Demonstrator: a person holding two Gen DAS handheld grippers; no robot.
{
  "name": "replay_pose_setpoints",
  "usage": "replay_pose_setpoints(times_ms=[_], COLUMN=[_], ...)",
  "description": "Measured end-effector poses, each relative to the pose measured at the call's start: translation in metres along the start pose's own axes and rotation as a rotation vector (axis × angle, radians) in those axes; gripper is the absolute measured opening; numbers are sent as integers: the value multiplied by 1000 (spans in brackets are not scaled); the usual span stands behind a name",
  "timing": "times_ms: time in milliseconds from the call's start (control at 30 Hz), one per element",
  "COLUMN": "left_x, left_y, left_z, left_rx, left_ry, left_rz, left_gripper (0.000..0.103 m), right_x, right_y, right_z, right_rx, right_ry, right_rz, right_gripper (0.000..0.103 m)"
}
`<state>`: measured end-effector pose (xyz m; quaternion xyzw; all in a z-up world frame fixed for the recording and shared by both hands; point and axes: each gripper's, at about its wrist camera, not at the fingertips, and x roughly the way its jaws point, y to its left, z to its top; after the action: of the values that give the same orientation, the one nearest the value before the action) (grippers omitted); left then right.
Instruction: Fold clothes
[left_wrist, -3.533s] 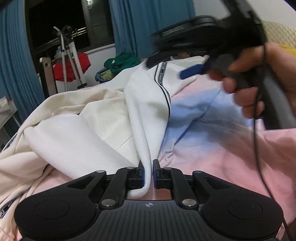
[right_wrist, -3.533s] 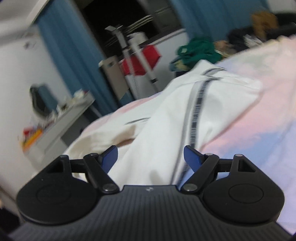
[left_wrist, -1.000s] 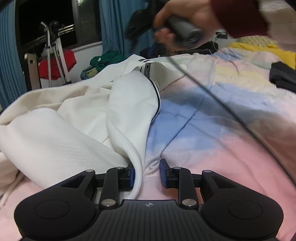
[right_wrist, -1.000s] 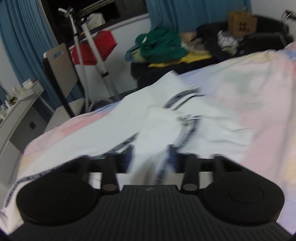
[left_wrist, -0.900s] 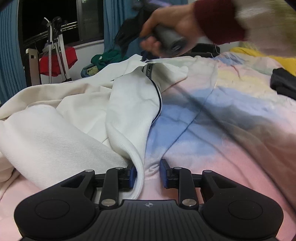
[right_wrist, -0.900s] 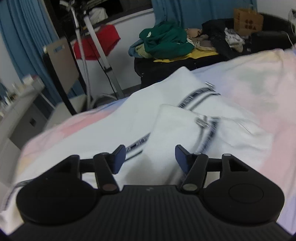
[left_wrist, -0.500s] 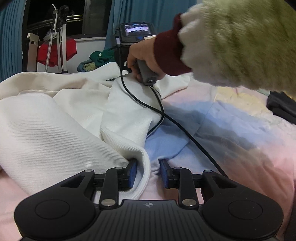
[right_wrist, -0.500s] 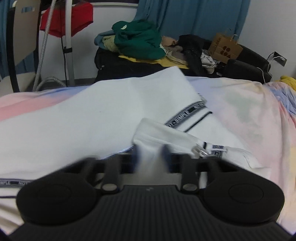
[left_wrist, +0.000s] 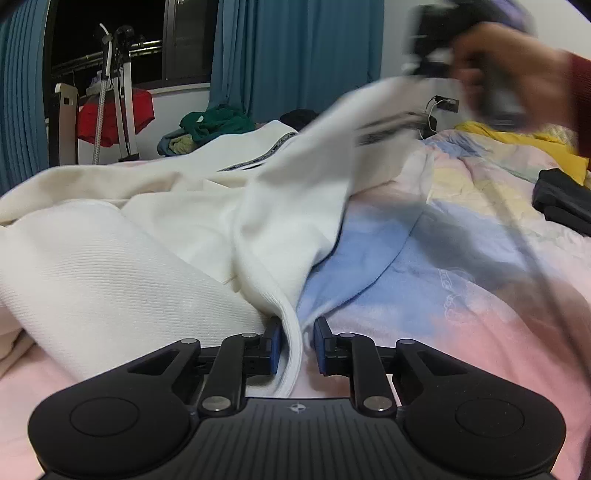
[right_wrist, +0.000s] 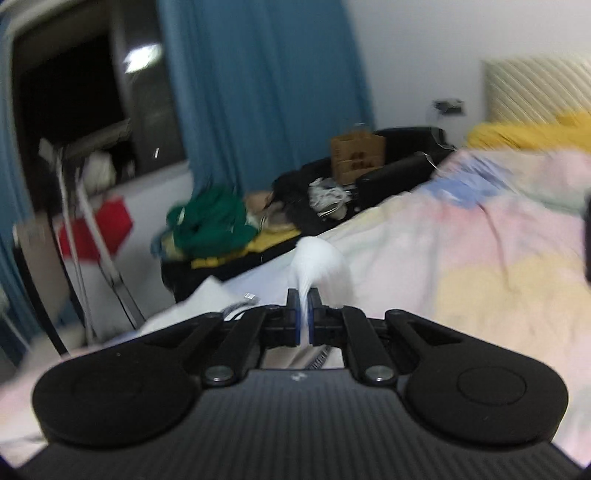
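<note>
A white ribbed garment (left_wrist: 122, 258) with black lettered trim lies crumpled on the bed. Its thick hem edge (left_wrist: 291, 343) runs between the fingers of my left gripper (left_wrist: 295, 345), which stand slightly apart around it, low on the pink bedding. My right gripper (right_wrist: 303, 317) is shut on a bunch of the white fabric (right_wrist: 321, 266) and holds it lifted above the bed. In the left wrist view the right gripper (left_wrist: 436, 48) shows blurred at the top right, with the cloth stretched up to it.
The bed has a pastel pink, blue and yellow cover (left_wrist: 443, 266). A dark item (left_wrist: 565, 199) lies at its right side. Beyond the bed are a pile of green and dark clothes (right_wrist: 218, 221), a red cloth on a stand (left_wrist: 114, 110) and blue curtains (left_wrist: 295, 55).
My right gripper has closed on the white fabric and lifted it up and to the right. The left gripper has stayed at the hem.
</note>
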<state>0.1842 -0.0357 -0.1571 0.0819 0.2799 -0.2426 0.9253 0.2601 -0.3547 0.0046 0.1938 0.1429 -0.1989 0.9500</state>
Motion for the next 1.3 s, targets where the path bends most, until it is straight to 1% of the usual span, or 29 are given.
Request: replay_pose_setpoints(times_ms=[133,167,200,267,300,367,400,433,467,533,567,600,633,667,700,733,767,800,833,933,1000,1033,1100,1133,1167,1233,1300], left_x=[-17,-21,-25,-31,-33,-38,-39,-40,-42,-47,-50,-54,-60,-67,-75,-83,-92,-103,-115,-147,-165,-171,-180,-181,-182,-182,-181], left_y=[-6,-8,-10,-13,-15,-18,-20,-22,-22,-19,-15,-11,-5,3,13,25,39,55,74,125,151,159,174,179,183,192,200], left_z=[1,1,2,2,2,2,1,0,0,0,1,2,4,6,6,3,1,-5,-13,-49,-77,-87,-106,-112,-116,-123,-128], left_rx=[37,45,51,60,65,73,76,78,75,48,30,2,-43,-105,-186,-287,-393,-520,-668,-1062,-1300,-1387,-1541,-1587,-1624,-1679,-1738], left_ry=[-25,-30,-35,-34,-32,-29,-25,-19,-12,-3,1,6,13,23,35,42,47,48,41,-3,-53,-89,-173,-207,-238,-283,-296], left_rz=[25,33,40,54,61,75,82,88,94,104,104,109,115,120,126,132,137,145,155,191,216,221,226,231,237,278,287], left_gripper=[20,21,22,22,22,23,24,26,30,36,40,46,48,50,54,56,61,66,67,70,71,71,71,71,71,68,65], right_x=[-43,-46,-45,-38,-33,-24,-22,-20,-19,-15,-14,-12,-10,-8,-7,-5,-4,-2,-2,-2,-3,-4,-6,-5,-5,-2,-3], right_y=[-81,-102,-123,-167,-188,-222,-231,-235,-239,-235,-232,-229,-226,-224,-222,-220,-218,-216,-213,-209,-209,-209,-212,-211,-210,-208,-207], right_z=[-1,-7,-14,-38,-50,-77,-84,-87,-89,-88,-87,-88,-88,-91,-94,-97,-100,-103,-104,-101,-100,-99,-100,-100,-100,-99,-99], right_rx=[197,234,279,477,599,799,851,875,898,869,838,819,800,799,799,799,798,798,790,756,751,749,772,769,765,750,721], right_ry=[-2,25,70,230,307,447,485,500,514,514,513,515,517,532,547,562,577,593,591,589,589,589,588,586,584,578,562], right_rz=[-16,-32,-49,-67,-62,-50,-45,-37,-29,-32,-40,-48,-57,-57,-56,-56,-56,-55,-58,-62,-60,-60,-50,-49,-48,-46,-46], right_gripper=[6,6,6,6,6,6,7,8,8,8,9,9,10,11,16,19,24,26,26,26,27,26,26,26,26,26,25])
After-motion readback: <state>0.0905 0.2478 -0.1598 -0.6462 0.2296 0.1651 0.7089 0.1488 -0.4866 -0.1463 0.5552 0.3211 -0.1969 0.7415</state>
